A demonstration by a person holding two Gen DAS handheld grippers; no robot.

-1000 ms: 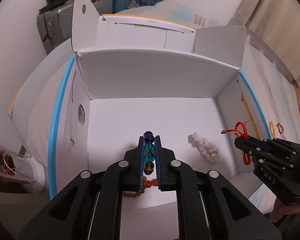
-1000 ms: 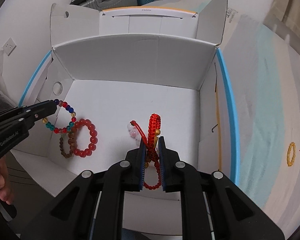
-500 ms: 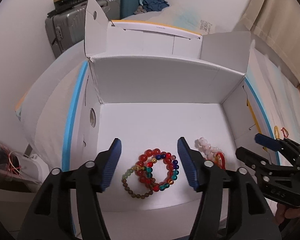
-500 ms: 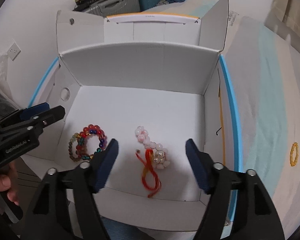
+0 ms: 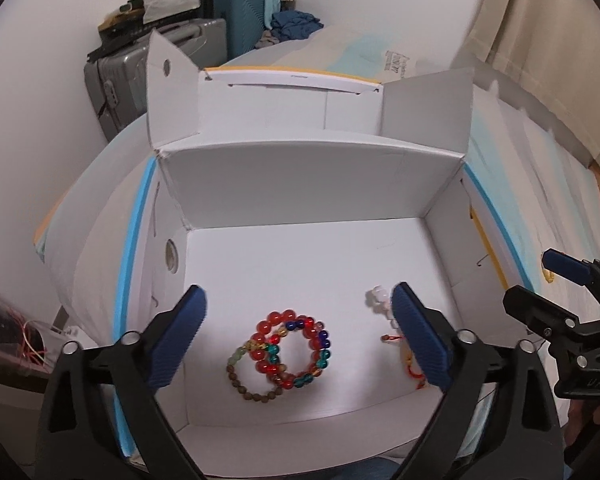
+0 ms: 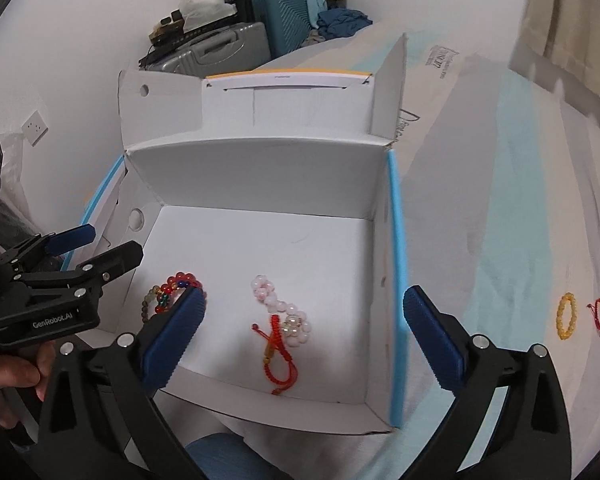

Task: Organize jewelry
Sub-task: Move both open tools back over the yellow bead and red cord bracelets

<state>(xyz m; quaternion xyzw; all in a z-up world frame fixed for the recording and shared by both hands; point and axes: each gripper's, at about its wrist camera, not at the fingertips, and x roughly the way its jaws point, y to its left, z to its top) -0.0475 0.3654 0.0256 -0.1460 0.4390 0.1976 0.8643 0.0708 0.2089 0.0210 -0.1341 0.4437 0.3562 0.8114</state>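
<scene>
Right wrist: striped bed sheet [image 6: 500, 208] beneath white box [image 6: 260, 168], suitcases [image 6: 236, 46] behind.

Left gripper [image 5: 298, 338] angled downward, jaws opening wide, nothing gripped. Right gripper [image 6: 304, 334] same: angled downward, jaws opening, empty.

Matt white cardboard box [image 5: 300, 184] holds glossy glass-like bead bracelets [image 5: 288, 350].

Both grippers released and lifted: left gripper [image 5: 298, 336] dropped multicolour bracelet [image 5: 300, 354] onto red beads; right gripper [image 6: 304, 334] dropped red cord bracelet [image 6: 278, 354] at pink beads' 6 o'clock.
</scene>
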